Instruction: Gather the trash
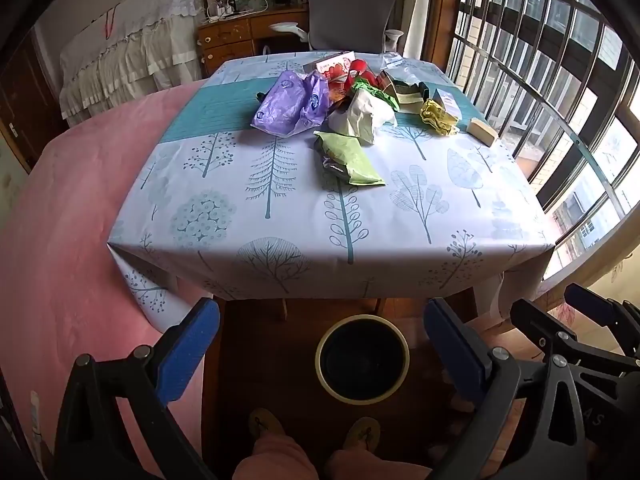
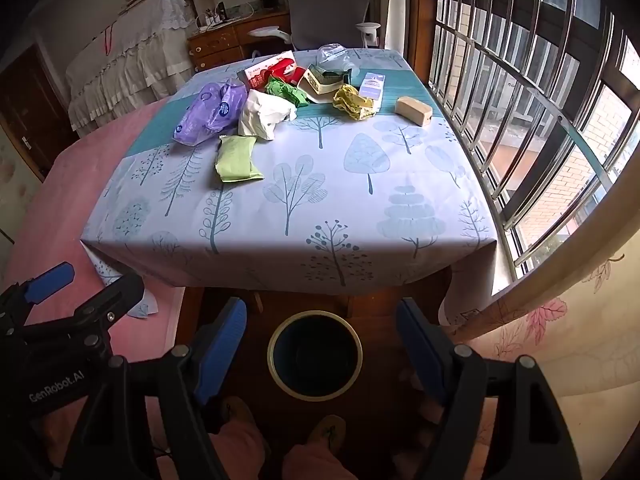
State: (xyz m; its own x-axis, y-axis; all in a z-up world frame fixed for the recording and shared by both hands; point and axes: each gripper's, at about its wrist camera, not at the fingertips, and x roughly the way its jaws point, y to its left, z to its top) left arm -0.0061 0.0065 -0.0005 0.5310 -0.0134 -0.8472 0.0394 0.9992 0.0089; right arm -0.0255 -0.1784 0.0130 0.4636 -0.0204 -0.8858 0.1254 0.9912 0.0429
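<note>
Trash lies in a heap at the far half of the table (image 1: 280, 216) (image 2: 320, 200): a purple plastic bag (image 1: 288, 106) (image 2: 208, 114), a white crumpled paper (image 1: 362, 116) (image 2: 264, 114), a light green packet (image 1: 348, 158) (image 2: 236, 158), a yellow wrapper (image 1: 438, 116) (image 2: 354, 102), a red and white box (image 1: 332, 68) (image 2: 266, 70) and a tan block (image 1: 482, 131) (image 2: 414, 110). A round bin (image 1: 362, 358) (image 2: 315, 354) stands on the floor below the table's near edge. My left gripper (image 1: 320, 344) is open and empty above the bin. My right gripper (image 2: 320, 344) is open and empty there too, and shows in the left wrist view (image 1: 576, 320).
A pink bed (image 1: 60, 260) runs along the table's left side. A barred window (image 1: 560, 80) is on the right. A grey chair (image 1: 348, 4) and a wooden desk (image 1: 240, 36) stand behind the table. The person's feet (image 1: 316, 432) are on the floor by the bin.
</note>
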